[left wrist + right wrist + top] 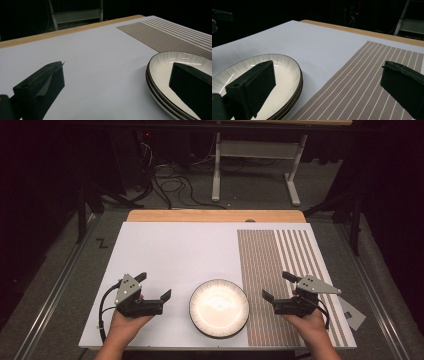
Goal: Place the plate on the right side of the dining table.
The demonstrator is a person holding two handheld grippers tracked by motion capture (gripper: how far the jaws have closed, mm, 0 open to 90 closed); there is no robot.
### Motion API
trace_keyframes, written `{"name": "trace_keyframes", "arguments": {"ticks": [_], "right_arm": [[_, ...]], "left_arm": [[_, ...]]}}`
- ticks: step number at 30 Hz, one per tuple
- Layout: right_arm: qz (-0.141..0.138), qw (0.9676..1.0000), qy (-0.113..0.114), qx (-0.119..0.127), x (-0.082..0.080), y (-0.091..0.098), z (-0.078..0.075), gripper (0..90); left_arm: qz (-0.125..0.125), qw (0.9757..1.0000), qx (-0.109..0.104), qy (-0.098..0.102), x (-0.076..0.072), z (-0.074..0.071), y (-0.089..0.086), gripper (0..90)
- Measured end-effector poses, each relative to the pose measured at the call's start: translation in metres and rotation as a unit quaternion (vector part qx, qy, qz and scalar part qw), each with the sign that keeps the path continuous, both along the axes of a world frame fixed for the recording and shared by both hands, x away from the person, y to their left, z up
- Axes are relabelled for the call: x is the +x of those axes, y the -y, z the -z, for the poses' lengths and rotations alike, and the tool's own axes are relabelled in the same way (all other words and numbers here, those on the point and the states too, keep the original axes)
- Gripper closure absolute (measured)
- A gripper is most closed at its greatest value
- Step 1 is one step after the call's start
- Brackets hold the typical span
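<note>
While both grippers, left gripper [159, 287] and right gripper [274, 285], gape wide and empty, we flank the stacked white ribbed ceramic plates with dark rims [219, 308] near the desk's front edge: rigid, glossy, breakable, so take the rim.

White board [170, 255] covers wooden table [215, 215]. Brown striped placemat [280, 260] lies on board's right part. White table legs [216, 175] and cables [172, 182] on floor beyond.
</note>
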State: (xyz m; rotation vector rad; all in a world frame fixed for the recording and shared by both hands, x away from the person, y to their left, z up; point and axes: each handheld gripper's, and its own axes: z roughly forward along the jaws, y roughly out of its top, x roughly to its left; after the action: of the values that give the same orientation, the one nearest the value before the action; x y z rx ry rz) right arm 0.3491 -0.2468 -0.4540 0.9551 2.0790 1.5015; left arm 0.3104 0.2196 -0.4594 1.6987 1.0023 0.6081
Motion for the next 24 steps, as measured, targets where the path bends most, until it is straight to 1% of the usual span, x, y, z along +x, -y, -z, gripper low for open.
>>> {"name": "trace_keyframes", "arguments": {"ticks": [3,6,11,15,20,24], "right_arm": [[-0.003,1.0,0.0,-0.001,-0.0003,0.0003,0.0004,0.1],[-0.001,1.0,0.0,0.0,-0.0003,0.0005,0.0008,0.1],[-0.002,1.0,-0.003,-0.004,0.0,-0.0009,0.0016,0.1],[-0.005,1.0,-0.005,-0.006,0.0005,-0.0016,0.0025,0.1],[-0.008,0.9999,-0.006,-0.005,0.0006,-0.002,0.0032,0.2],[-0.006,0.9999,-0.006,-0.006,0.0002,-0.0023,0.0031,0.1]], "left_arm": [[0.001,1.0,-0.005,-0.003,0.0009,0.0004,-0.0008,0.6],[0.002,1.0,-0.002,-0.006,0.0012,0.0008,-0.0008,0.6],[0.003,1.0,0.001,-0.007,0.001,0.0006,-0.0002,0.6],[0.006,0.9999,0.004,-0.012,0.0015,0.0009,0.0001,0.6],[0.009,0.9999,0.005,-0.014,0.0017,0.0012,0.0009,0.7],[0.009,0.9999,0.004,-0.011,0.0015,0.0011,0.001,0.7]]}}
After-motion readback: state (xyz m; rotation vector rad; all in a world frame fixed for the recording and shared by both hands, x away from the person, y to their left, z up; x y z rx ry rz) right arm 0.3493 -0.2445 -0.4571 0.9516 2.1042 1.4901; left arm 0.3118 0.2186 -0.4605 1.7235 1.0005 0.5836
